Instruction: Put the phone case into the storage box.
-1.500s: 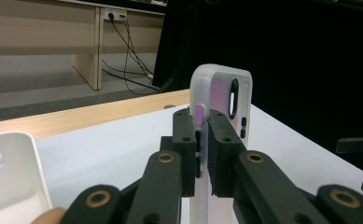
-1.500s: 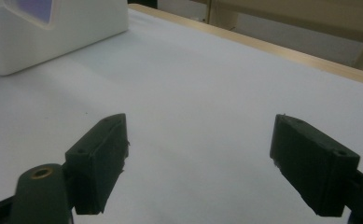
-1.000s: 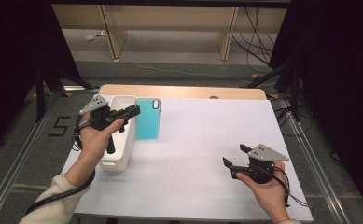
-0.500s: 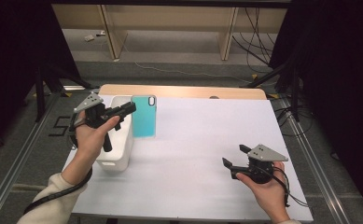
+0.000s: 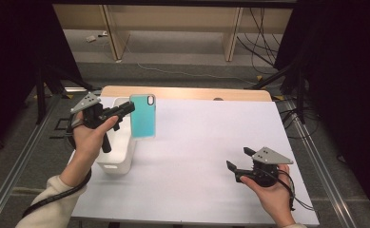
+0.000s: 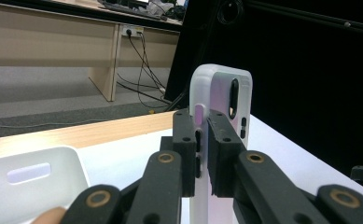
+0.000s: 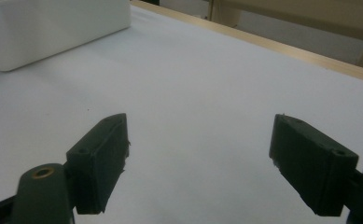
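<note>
The white counter (image 5: 197, 156) carries a white bin (image 5: 121, 142) at your left. Just right of the bin, your left gripper (image 5: 125, 110) has lifted a teal phone case (image 5: 142, 116) upright, fingers clamped on its edge; it looks light, flexible, slippery. Your right gripper (image 5: 239, 164), well right of the bin, rests with fingers spread.

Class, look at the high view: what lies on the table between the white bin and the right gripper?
Nothing: between the bin and the right gripper the high view shows only bare white table. The phone case is held above it.
</note>
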A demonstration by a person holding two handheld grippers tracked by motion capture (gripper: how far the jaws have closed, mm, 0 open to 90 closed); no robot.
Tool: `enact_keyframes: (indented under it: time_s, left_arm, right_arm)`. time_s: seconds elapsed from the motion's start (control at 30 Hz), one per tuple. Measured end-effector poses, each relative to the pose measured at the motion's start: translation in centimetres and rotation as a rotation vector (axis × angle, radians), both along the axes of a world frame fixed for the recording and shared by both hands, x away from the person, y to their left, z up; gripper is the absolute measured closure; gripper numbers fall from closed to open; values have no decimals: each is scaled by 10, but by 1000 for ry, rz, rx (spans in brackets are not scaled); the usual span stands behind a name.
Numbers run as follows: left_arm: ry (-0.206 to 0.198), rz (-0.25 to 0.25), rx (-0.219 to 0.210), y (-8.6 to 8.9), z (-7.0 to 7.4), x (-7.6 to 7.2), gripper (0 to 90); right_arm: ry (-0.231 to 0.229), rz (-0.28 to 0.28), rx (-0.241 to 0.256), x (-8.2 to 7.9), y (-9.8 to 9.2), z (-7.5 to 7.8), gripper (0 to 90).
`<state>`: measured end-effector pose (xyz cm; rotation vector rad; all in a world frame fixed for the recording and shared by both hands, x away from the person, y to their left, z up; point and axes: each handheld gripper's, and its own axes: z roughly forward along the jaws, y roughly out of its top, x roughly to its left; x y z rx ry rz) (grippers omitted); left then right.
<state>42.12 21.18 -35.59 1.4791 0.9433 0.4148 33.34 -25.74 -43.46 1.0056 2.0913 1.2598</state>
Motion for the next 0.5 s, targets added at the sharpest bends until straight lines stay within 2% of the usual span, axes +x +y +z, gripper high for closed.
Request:
enact_keyframes:
  time_s: [0.17, 0.2, 0.27, 0.3, 0.5]
  left_arm:
    - [-3, 8, 0, 3, 1, 1, 826]
    - [-3, 8, -2, 4, 1, 1, 827]
    - [-6, 12, -1, 5, 1, 1, 826]
    - [-5, 15, -1, 6, 1, 1, 826]
    - [-6, 24, -6, 9, 2, 2, 826]
  right_arm:
    - [5, 2, 0, 0, 0, 0, 210]
    - [21, 3, 5, -1, 1, 0, 210]
    - [21, 2, 4, -1, 1, 0, 210]
    - [2, 1, -2, 0, 0, 0, 210]
    - [18, 1, 7, -1, 1, 0, 210]
